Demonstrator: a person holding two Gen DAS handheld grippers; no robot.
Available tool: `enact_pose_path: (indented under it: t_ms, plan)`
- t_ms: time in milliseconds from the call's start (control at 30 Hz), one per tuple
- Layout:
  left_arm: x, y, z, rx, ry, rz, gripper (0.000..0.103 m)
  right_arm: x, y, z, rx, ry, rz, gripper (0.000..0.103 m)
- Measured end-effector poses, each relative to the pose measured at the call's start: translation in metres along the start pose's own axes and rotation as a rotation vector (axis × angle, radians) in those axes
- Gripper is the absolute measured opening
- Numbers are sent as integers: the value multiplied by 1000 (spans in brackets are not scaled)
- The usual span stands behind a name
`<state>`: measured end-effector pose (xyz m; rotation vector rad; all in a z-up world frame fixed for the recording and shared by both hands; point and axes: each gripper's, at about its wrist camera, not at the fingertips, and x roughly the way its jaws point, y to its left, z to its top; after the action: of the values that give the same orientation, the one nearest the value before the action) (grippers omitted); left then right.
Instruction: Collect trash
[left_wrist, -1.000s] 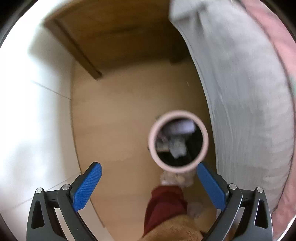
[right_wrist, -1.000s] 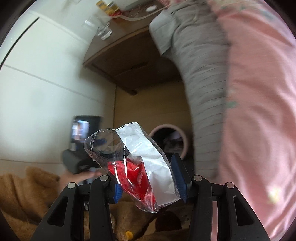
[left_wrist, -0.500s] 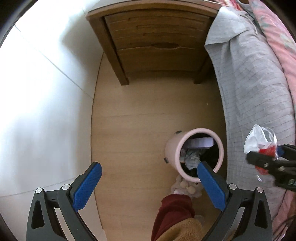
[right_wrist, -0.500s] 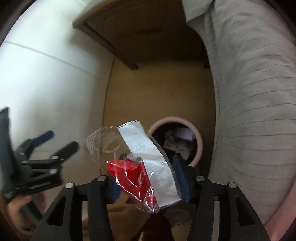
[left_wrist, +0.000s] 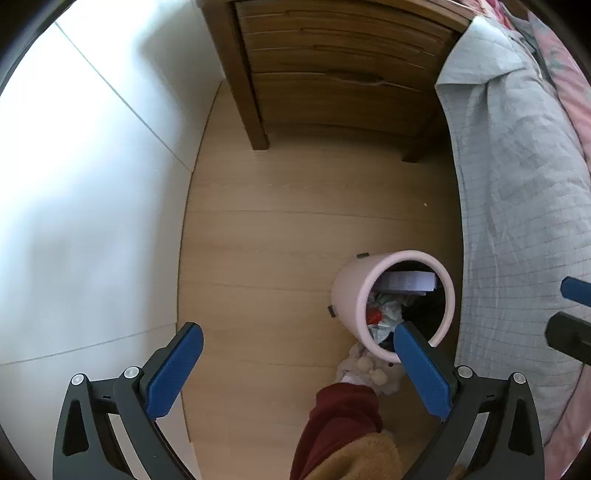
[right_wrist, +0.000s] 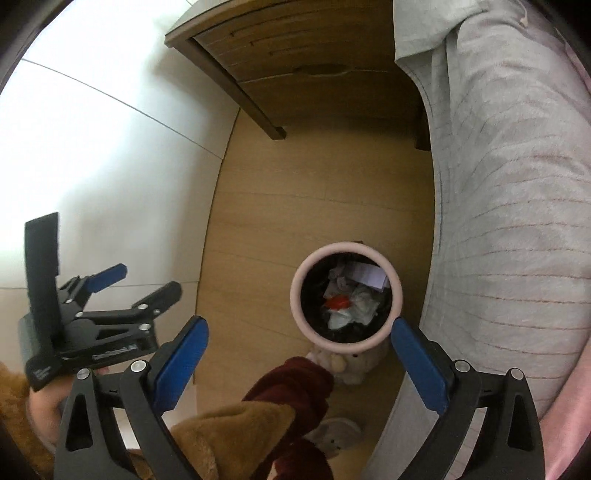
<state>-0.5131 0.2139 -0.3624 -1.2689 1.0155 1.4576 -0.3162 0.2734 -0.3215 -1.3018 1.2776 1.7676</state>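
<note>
Wood floor (left_wrist: 280, 229) beneath pink bin (right_wrist: 347, 341)

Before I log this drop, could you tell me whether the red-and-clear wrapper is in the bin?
In. The wrapper lies on the crumpled paper inside the pink bin; the right gripper is open and holds nothing.

Left gripper (left_wrist: 297, 363) jaws wide apart; right gripper (right_wrist: 299, 356) jaws wide, empty.

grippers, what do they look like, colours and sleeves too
Both grippers, left gripper and right gripper, share one build: black angular frames with silver screw heads and flat blue textured fingers. The left one carries white lettering, too blurred to read. Sleeves are fuzzy tan with dark red cuffs.
</note>
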Motion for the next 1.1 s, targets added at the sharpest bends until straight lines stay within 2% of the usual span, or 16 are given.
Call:
enact_pose_path:
  t_ms: [133, 333, 533, 667, 767, 833, 967, 1100]
  plan:
    - [-2, -5, 0, 20, -28, -17, 103, -9, 3, -4, -10, -28, -21, 99]
    - [-30, -19, 2, 62, -187, -71, 103, -34, 3, -14, -61, -140, -64, 99]
    - [-63, -34, -1, 103, -326, -100, 103, -69, -5, -39, -85, -361, -85, 99]
    - [-88, -38, -11, 88, -415, -113, 103, -98, -8, -69, -105, -584, -130, 99]
    - [-103, -39, -20, 90, -474, -146, 103, -111, -8, -87, -124, -686, -153, 99]
    - [-110, -41, -29, 97, -535, -175, 103, -111, -11, -96, -110, -716, -149, 99]
    - [-124, -46, -48, 92, -664, -112, 103, -108, -25, -111, -29, -759, -126, 99]
    - [-134, -54, -61, 118, -697, -78, 103, -109, -31, -126, -7, -812, -120, 99]
